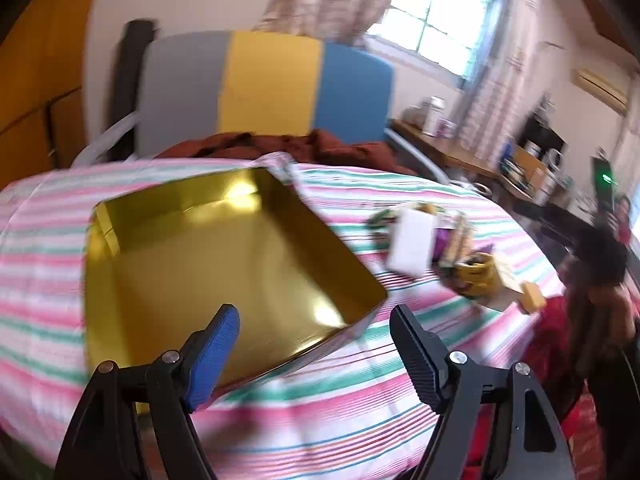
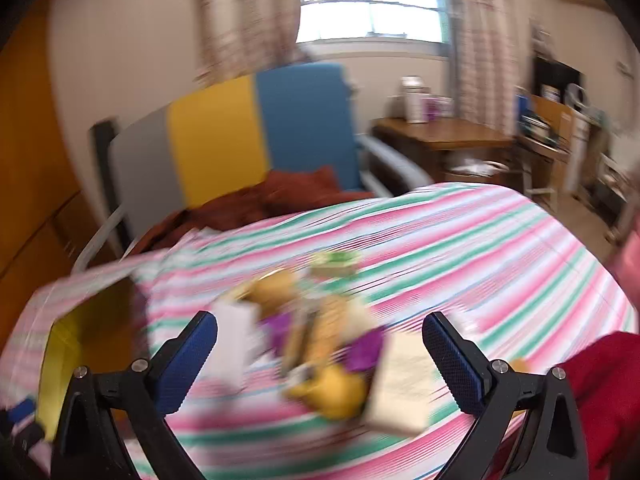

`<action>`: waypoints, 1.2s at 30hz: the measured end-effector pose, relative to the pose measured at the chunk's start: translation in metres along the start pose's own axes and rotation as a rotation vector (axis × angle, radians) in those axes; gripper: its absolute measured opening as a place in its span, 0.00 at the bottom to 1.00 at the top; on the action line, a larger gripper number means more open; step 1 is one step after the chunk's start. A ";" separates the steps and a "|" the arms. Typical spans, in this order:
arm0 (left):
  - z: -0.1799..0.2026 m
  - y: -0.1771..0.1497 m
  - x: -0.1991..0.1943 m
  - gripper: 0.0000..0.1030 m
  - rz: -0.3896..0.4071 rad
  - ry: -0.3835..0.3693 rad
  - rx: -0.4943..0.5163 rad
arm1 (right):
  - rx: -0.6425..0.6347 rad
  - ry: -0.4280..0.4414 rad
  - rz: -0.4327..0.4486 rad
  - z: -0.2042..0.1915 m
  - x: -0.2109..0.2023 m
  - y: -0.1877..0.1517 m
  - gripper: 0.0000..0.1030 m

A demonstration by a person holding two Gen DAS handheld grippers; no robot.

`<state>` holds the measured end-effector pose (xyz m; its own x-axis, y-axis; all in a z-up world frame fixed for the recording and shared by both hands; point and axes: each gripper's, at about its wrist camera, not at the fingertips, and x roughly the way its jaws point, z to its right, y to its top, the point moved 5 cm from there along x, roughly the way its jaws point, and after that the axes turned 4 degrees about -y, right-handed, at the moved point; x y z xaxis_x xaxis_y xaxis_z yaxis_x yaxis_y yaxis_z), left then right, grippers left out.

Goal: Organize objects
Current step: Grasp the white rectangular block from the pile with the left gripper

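A gold metal tin (image 1: 224, 264), open and bare inside, lies on the striped bedcover (image 1: 360, 412). My left gripper (image 1: 314, 320) hangs open just above the tin's near corner, holding nothing. To the tin's right sits a blurred pile of small items: a white box (image 1: 412, 244), purple and yellow pieces (image 1: 472, 268) and a tan block (image 1: 532, 298). In the right wrist view the same pile (image 2: 320, 344) lies ahead between the fingers of my open right gripper (image 2: 320, 332), with the white box (image 2: 234, 340) at left and a cream flat box (image 2: 404, 384) at right. The tin (image 2: 72, 352) shows at far left.
A grey, yellow and blue headboard (image 1: 264, 84) stands behind a brown blanket (image 1: 288, 146). A wooden desk (image 2: 440, 136) with jars stands by the window. Red cloth (image 2: 608, 392) lies at the right edge. A person (image 1: 600, 252) is at the far right.
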<state>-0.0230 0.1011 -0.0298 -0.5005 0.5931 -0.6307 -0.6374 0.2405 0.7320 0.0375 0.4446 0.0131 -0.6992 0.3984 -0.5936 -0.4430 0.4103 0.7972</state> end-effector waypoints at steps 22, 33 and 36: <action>0.126 0.052 0.164 0.76 -0.230 -0.125 0.295 | 0.421 0.148 -0.112 0.091 0.043 -0.003 1.00; 0.128 0.050 0.225 0.76 -0.324 -0.081 0.297 | 0.414 0.188 -0.119 0.088 0.045 -0.004 1.00; 0.124 0.049 0.236 0.76 -0.350 -0.083 0.270 | 0.409 0.186 -0.117 0.087 0.044 -0.004 1.00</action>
<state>-0.0999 0.3478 -0.1105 -0.2264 0.4975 -0.8374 -0.5785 0.6230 0.5265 0.0566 0.5318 -0.0257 -0.7632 0.1910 -0.6173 -0.2934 0.7487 0.5944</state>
